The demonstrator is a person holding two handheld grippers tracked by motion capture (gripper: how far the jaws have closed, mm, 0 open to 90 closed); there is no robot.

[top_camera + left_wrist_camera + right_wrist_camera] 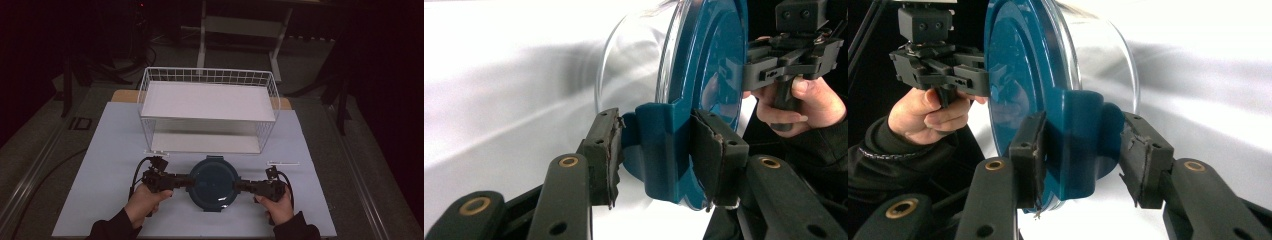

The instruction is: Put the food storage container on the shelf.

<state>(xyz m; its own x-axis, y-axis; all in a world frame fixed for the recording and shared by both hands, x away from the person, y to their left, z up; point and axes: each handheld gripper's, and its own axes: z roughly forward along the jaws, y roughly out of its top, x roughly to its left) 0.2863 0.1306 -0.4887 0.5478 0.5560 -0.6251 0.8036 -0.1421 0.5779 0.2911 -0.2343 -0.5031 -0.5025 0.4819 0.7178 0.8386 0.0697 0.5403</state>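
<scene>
- Round container with teal lid [214, 182] sits on the white table [110, 150], near the wire basket [207, 107].
- Left gripper [189, 181] clamps one latch tab; right gripper [236, 186] brackets the opposite tab, one pad apparently clear.
- Risk: an uneven lift could tip the container.

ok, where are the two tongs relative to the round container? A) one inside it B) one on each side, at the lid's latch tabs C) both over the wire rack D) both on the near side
B: the left tongs and right tongs flank the blue-lidded container, each at a latch tab.
</scene>
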